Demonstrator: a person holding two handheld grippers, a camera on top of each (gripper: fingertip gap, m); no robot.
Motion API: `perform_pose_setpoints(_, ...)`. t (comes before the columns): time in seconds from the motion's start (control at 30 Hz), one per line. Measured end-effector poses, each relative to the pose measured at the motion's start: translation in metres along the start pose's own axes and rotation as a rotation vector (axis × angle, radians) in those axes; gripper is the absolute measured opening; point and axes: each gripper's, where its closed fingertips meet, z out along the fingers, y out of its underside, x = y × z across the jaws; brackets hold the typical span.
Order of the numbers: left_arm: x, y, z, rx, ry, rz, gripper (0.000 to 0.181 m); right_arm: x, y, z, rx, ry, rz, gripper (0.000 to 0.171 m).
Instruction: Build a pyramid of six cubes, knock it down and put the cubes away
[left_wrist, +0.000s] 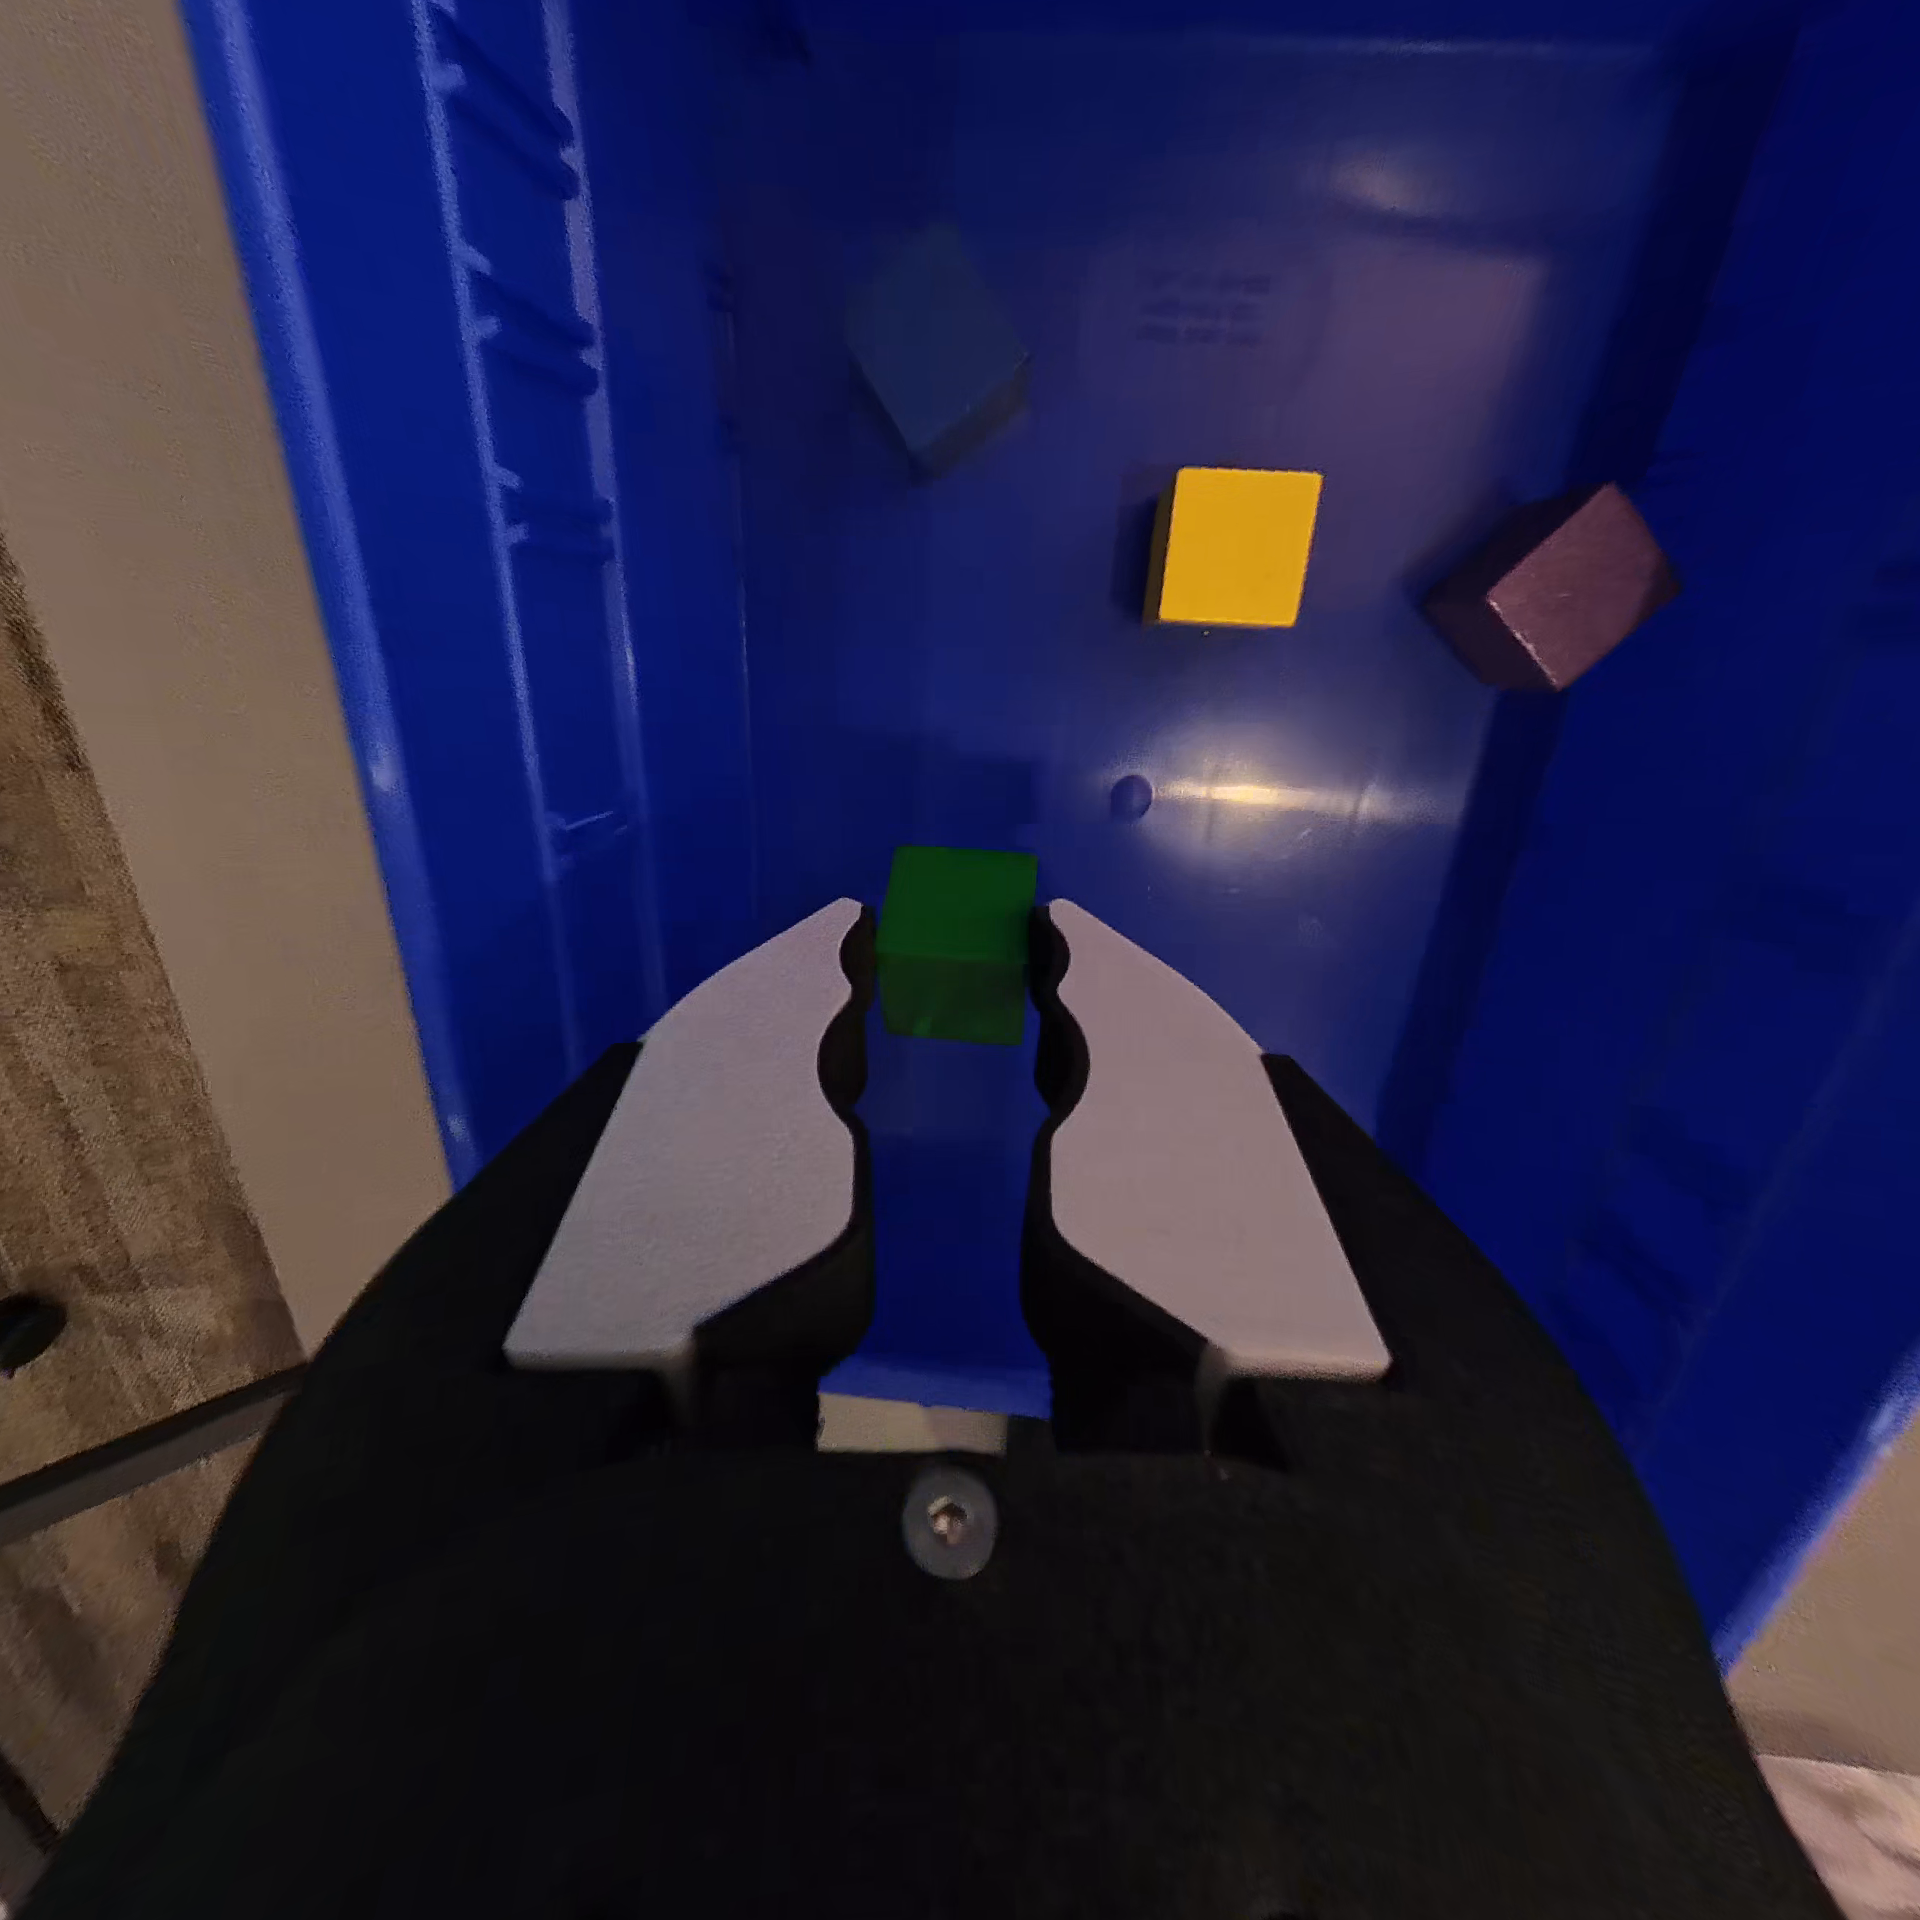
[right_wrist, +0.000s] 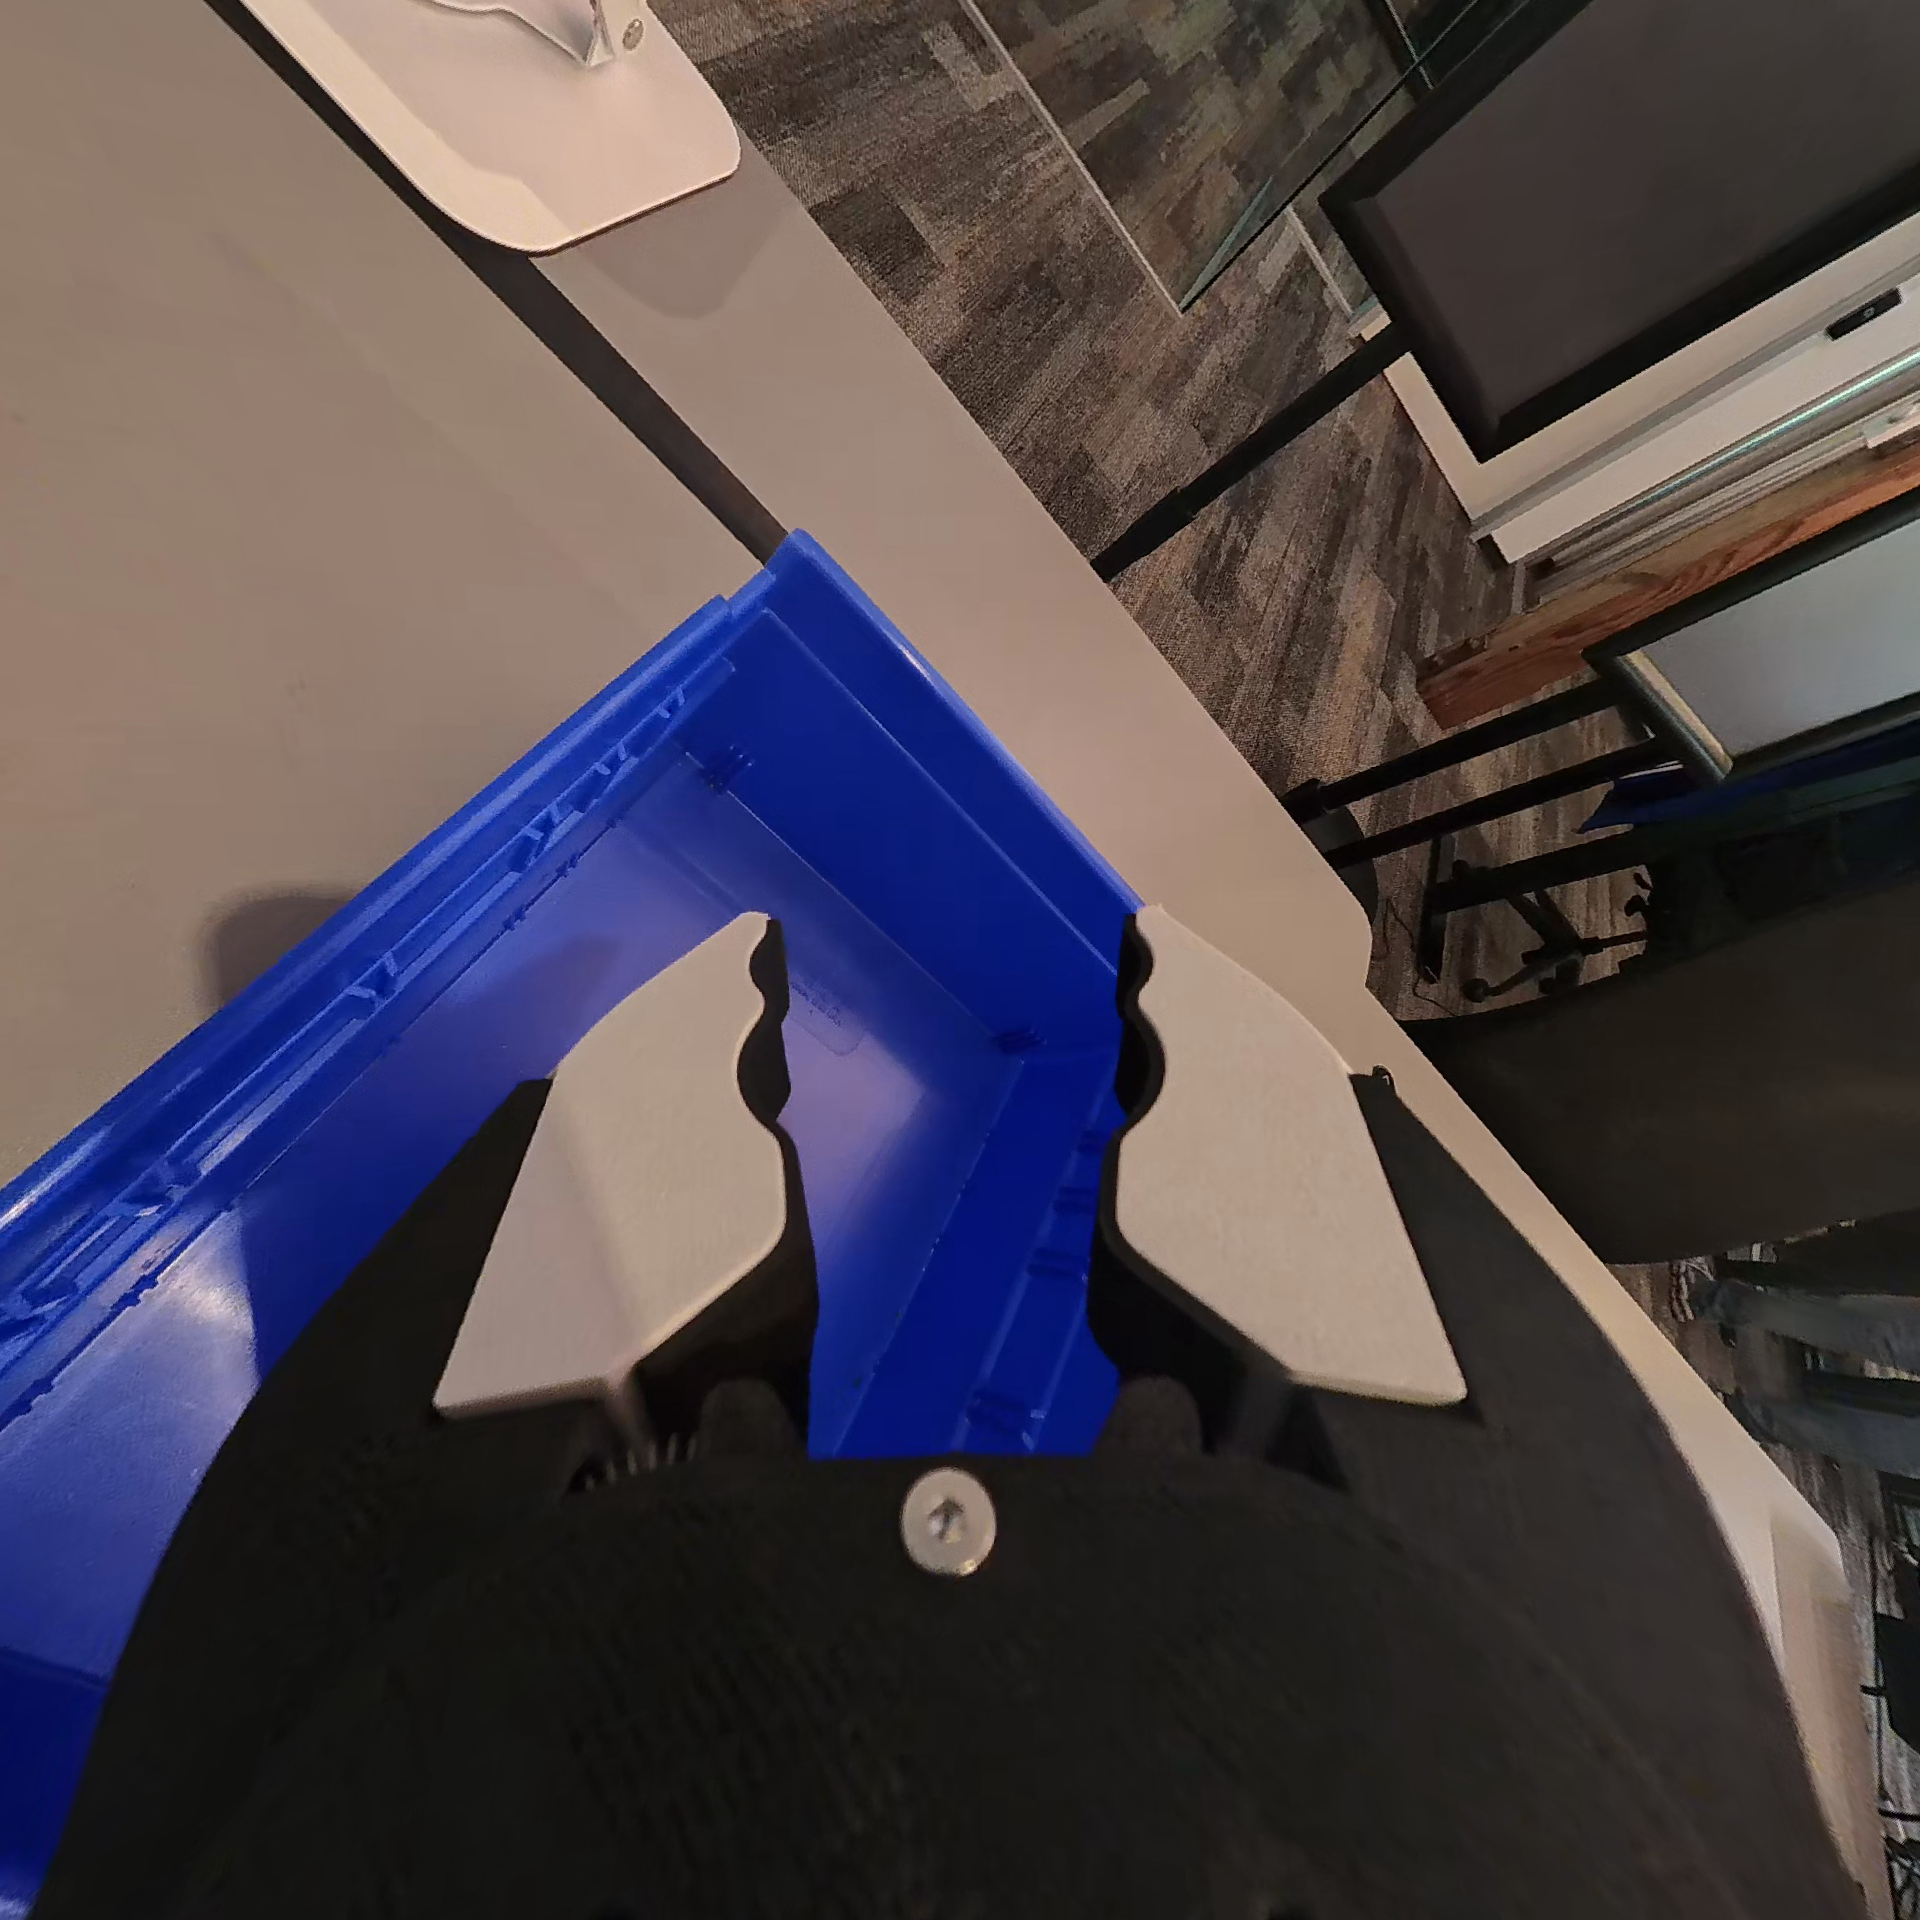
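Pinching a green cube (left_wrist: 956, 940) over the blue bin (left_wrist: 1299, 935), the left gripper (left_wrist: 954, 920) alone shows blue (left_wrist: 935, 348), yellow (left_wrist: 1234, 548) and purple (left_wrist: 1553, 601) cubes on the bin floor. The right gripper (right_wrist: 945, 930) hangs spread and empty over a bin corner (right_wrist: 914, 727), table (right_wrist: 312, 468) beyond

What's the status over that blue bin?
Left gripper holds green cube above bin. Right gripper open, empty. Three cubes already inside; nothing blocking.

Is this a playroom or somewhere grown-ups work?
Probably an office or meeting room. There is patterned carpet, a pale table and a big dark screen on a stand. The left gripper holds a green cube over a blue bin.
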Motion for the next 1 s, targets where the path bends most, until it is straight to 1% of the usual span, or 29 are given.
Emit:
perform_pose_setpoints(0.13,0.005,-0.008,-0.036,0.137,0.034,0.003,0.029,0.0,0.0,-0.001,0.002,0.002,0.002,0.062)
perform_pose_setpoints(0.2,0.012,-0.015,-0.064,0.251,0.046,0.016,0.028,0.001,0.0,-0.001,0.002,0.002,0.003,0.062)
perform_pose_setpoints(0.27,0.027,-0.023,-0.099,0.399,0.072,0.062,0.028,0.001,0.0,-0.001,0.001,0.003,0.003,0.062)
perform_pose_setpoints(0.33,0.061,-0.03,-0.141,0.58,0.152,0.164,0.028,0.001,0.0,-0.001,-0.001,0.003,0.002,0.062)
perform_pose_setpoints(0.37,0.085,-0.031,-0.161,0.66,0.218,0.232,0.028,0.001,0.0,-0.001,-0.001,0.004,0.001,0.062)
perform_pose_setpoints(0.43,0.146,-0.025,-0.188,0.762,0.386,0.417,0.028,0.001,0.0,-0.001,0.001,0.003,0.001,0.062)
perform_pose_setpoints(0.47,0.179,-0.02,-0.195,0.784,0.465,0.537,0.028,0.001,-0.001,-0.001,0.001,0.003,0.001,0.062)
perform_pose_setpoints(0.53,0.242,-0.007,-0.188,0.779,0.562,0.789,0.028,0.0,-0.001,-0.002,0.003,0.004,-0.002,0.062)
perform_pose_setpoints(0.6,0.293,0.002,-0.157,0.724,0.572,0.989,0.028,0.001,-0.003,-0.004,0.008,0.005,-0.003,0.062)
perform_pose_setpoints(0.7,0.341,0.008,-0.101,0.621,0.551,1.129,0.028,0.003,-0.005,-0.008,0.021,0.01,-0.002,0.062)
perform_pose_setpoints(0.8,0.361,0.021,-0.059,0.503,0.591,1.205,0.028,0.005,-0.008,-0.013,0.041,0.015,0.005,0.062)
perform_pose_setpoints(0.87,0.358,0.018,-0.035,0.455,0.533,1.219,0.028,0.006,-0.01,-0.015,0.053,0.015,0.009,0.062)
perform_pose_setpoints(0.93,0.355,0.013,-0.02,0.434,0.488,1.219,0.028,0.006,-0.011,-0.016,0.057,0.012,0.007,0.062)
perform_pose_setpoints(1.0,0.357,0.013,-0.015,0.433,0.501,1.224,0.028,0.006,-0.011,-0.016,0.057,0.012,0.006,0.062)
